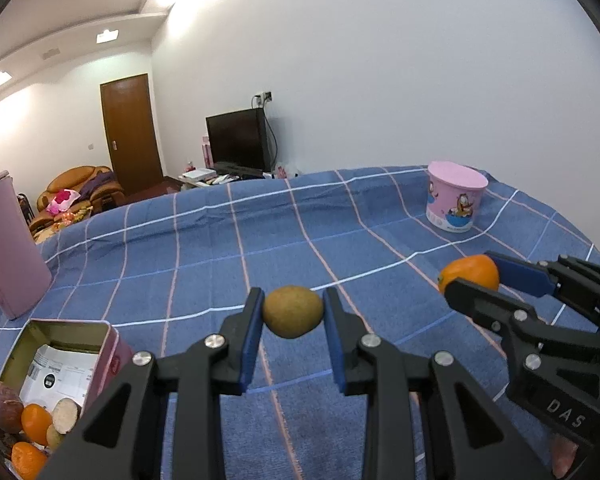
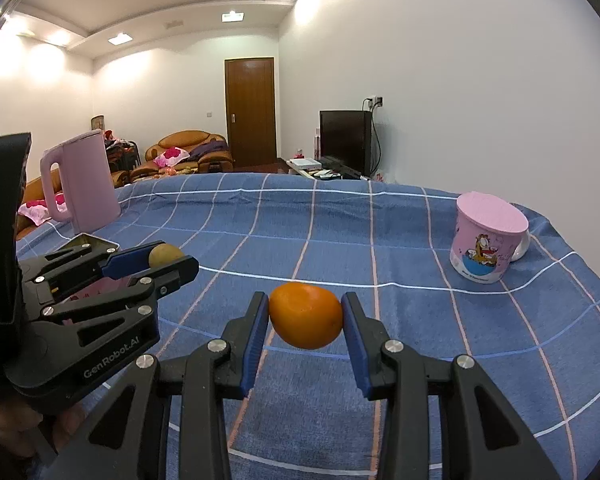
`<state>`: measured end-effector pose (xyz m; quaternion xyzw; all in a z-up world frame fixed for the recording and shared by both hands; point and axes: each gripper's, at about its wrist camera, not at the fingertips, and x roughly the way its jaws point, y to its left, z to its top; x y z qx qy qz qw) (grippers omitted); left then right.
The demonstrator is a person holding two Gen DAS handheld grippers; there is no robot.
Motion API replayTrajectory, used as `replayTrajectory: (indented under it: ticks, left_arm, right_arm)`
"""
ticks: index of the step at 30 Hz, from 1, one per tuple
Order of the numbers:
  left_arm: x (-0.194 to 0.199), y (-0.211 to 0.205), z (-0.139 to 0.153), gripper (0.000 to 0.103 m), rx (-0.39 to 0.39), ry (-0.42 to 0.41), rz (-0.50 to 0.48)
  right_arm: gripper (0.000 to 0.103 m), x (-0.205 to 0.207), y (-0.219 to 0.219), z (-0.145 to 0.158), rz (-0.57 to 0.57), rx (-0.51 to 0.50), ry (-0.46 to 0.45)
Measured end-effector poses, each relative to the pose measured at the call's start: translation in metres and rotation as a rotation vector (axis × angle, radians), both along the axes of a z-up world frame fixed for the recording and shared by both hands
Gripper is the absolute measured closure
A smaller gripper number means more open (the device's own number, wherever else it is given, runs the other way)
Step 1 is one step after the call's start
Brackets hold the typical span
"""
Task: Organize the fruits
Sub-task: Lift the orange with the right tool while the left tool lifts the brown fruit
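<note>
My left gripper [image 1: 293, 312] is shut on a brown-green kiwi [image 1: 293, 311], held above the blue checked tablecloth [image 1: 220, 248]. My right gripper [image 2: 306, 316] is shut on an orange [image 2: 306, 315], also lifted off the cloth. In the left wrist view the right gripper [image 1: 470, 276] shows at the right with the orange [image 1: 470, 274]. In the right wrist view the left gripper [image 2: 162, 258] shows at the left with the kiwi [image 2: 166, 255]. An open pink tin [image 1: 108, 354] at lower left holds paper, and several oranges and brown fruits lie in front of it.
A pink kettle [image 2: 82, 182] stands at the table's left side. A pink cartoon cup [image 2: 486, 236] with a lid stands at the right. Beyond the table are a sofa [image 2: 188, 152], a door and a black monitor [image 2: 344, 140].
</note>
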<state>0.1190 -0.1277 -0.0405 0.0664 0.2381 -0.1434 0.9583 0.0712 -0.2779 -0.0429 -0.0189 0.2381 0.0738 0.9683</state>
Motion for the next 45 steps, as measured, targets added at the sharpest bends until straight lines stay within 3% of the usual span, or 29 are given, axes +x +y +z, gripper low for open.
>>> replayTrajectory:
  ticks: [30,45]
  left_arm:
    - [-0.023,0.005,0.009,0.072,0.003,-0.115,0.016]
    - [-0.036,0.001,0.012,0.072,0.044,-0.182,0.035]
  right_arm:
    - [0.063,-0.018,0.001,0.007,0.003,0.005,-0.093]
    - [0.063,-0.026,0.003,0.010,0.022,0.002,-0.131]
